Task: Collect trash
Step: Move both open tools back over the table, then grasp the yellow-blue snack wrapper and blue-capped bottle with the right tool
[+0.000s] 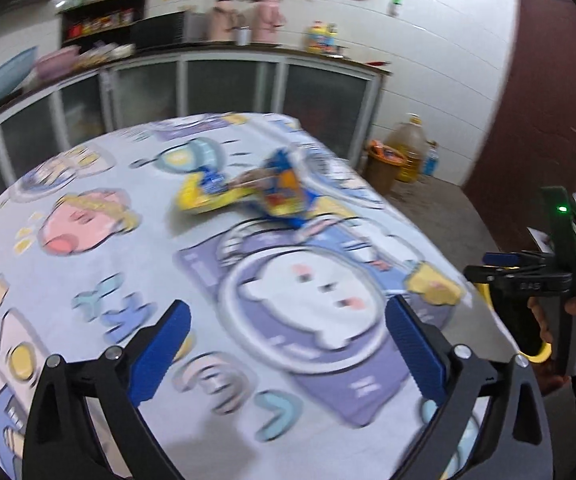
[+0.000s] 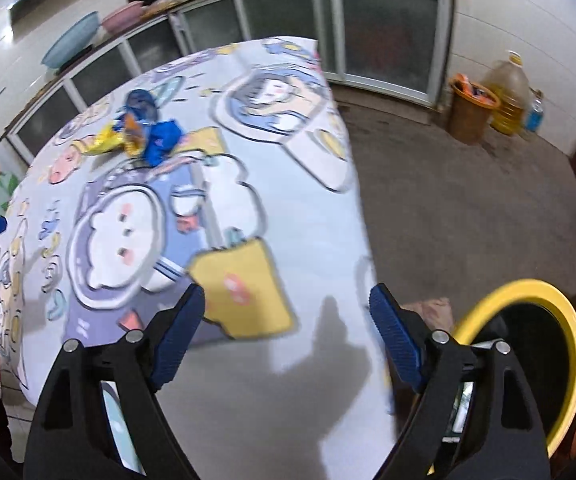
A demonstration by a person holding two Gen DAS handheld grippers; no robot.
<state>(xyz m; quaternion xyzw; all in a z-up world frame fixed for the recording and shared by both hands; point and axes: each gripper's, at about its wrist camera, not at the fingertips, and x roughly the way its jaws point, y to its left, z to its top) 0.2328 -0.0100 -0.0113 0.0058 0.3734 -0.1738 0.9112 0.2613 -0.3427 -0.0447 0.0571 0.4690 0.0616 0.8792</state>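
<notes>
Crumpled snack wrappers, yellow (image 1: 204, 198) and blue-orange (image 1: 284, 190), lie together on the cartoon-print tablecloth (image 1: 88, 272) past the table's middle. They also show in the right wrist view, the yellow wrapper (image 2: 102, 142) beside the blue-orange wrapper (image 2: 156, 140). My left gripper (image 1: 288, 328) is open and empty, hovering over the table short of the wrappers. My right gripper (image 2: 288, 324) is open and empty over the table's near right edge; it shows from the side in the left wrist view (image 1: 499, 264). A yellow-rimmed bin (image 2: 527, 344) stands low at the right.
An orange-brown waste basket (image 2: 469, 114) holding litter, an oil jug (image 2: 507, 92) and a blue bottle (image 2: 533, 112) stand on the floor by the far wall. Glass-door cabinets (image 1: 228, 84) line the back. A dark red door (image 1: 547, 100) is at right.
</notes>
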